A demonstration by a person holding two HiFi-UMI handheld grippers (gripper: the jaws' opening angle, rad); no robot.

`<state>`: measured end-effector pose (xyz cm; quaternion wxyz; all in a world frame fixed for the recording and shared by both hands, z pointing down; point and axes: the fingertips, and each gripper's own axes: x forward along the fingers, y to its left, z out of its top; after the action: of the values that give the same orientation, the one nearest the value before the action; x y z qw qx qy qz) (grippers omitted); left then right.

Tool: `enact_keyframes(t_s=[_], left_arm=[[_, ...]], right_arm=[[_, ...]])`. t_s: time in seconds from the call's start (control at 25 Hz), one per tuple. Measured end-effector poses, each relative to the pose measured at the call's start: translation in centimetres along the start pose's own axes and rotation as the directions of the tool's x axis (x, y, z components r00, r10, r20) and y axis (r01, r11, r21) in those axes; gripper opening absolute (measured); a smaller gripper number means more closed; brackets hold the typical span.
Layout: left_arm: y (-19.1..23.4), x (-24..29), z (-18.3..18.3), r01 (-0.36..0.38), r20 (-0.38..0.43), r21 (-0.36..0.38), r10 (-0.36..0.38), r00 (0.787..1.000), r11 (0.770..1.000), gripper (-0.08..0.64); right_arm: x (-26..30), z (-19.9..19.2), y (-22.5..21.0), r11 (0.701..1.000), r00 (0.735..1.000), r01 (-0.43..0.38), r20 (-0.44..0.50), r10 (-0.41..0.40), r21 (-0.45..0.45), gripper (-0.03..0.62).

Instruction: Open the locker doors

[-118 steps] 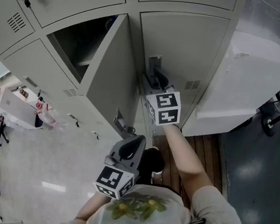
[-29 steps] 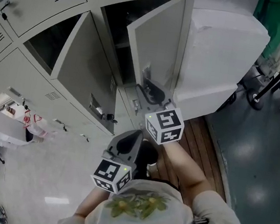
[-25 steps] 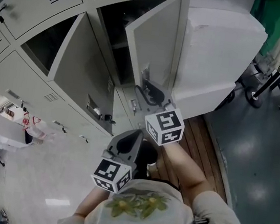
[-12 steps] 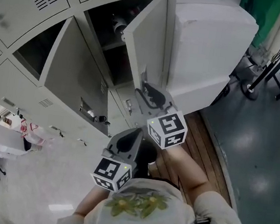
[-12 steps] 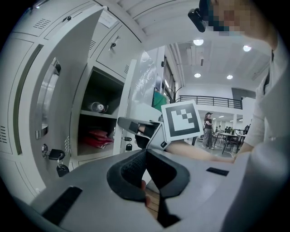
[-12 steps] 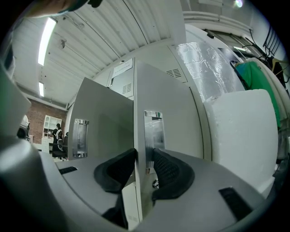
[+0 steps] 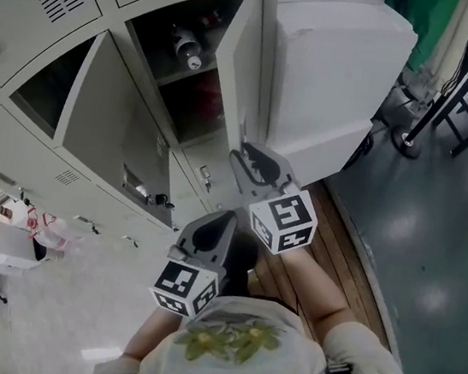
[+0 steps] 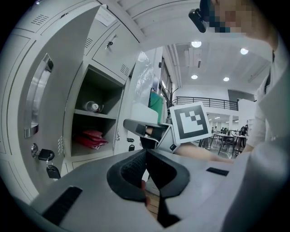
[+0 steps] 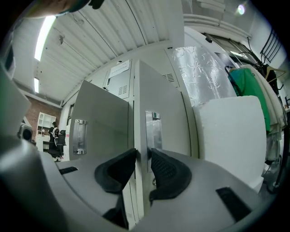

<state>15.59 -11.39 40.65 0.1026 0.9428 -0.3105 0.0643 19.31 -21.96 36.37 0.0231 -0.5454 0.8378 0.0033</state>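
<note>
**A:** What have the right gripper's (image 9: 138, 168) fingers (image 9: 168, 174) got?

**B:** The free edge of the locker door (image 9: 159, 97). It is pinched between the pads, which have just closed a shade tighter. A thin sheet edge gives them two flat faces, so I'd judge it a surer purchase than the recessed handle (image 9: 153, 129) just beyond the right pad.

**A:** And further out?

**B:** The door stands swung well out, edge-on to the jaws. Past it to the left, a second door (image 9: 97, 131) already hangs open. To the right a white foam block (image 9: 231, 136) stands near, and that is likely the limit of the swing.

**A:** The other hand?

**B:** The left gripper (image 8: 146, 156) has its jaws together on nothing, held back behind the right one — out of the door's arc, I'd say. Ahead of its tips, the opened compartment shows a bottle (image 8: 93, 107) and a red bundle (image 8: 93, 137).
</note>
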Motion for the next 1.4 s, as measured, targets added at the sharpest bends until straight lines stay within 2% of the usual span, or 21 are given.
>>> enact_keyframes(t_s=[0.4,0.84,1.24,1.4], left_arm=[[-0.9,1.5,0.1,0.046,-0.002,0.008,-0.046,0.999,0.999,0.029],[-0.9,2.8,0.6,0.084,0.002,0.023,-0.085,0.996,0.996,0.029],[-0.7,3.3,0.9,0.112,0.012,0.013,-0.112,0.994,0.994,0.029],[-1.0,3.8,1.0,0.123,0.009,0.017,-0.123,0.992,0.992,0.029]], right_arm=[[-2.5,0.0,-1.9,0.999,0.999,0.052,-0.003,-0.052,0.008,0.100],[-4.2,0.2,-3.6,0.989,0.989,0.145,-0.011,-0.145,0.010,0.083],[-5.8,0.1,-5.5,0.971,0.971,0.238,-0.020,-0.238,-0.002,0.078],[-6.8,0.3,-6.8,0.954,0.954,0.298,-0.018,-0.298,-0.011,0.076]])
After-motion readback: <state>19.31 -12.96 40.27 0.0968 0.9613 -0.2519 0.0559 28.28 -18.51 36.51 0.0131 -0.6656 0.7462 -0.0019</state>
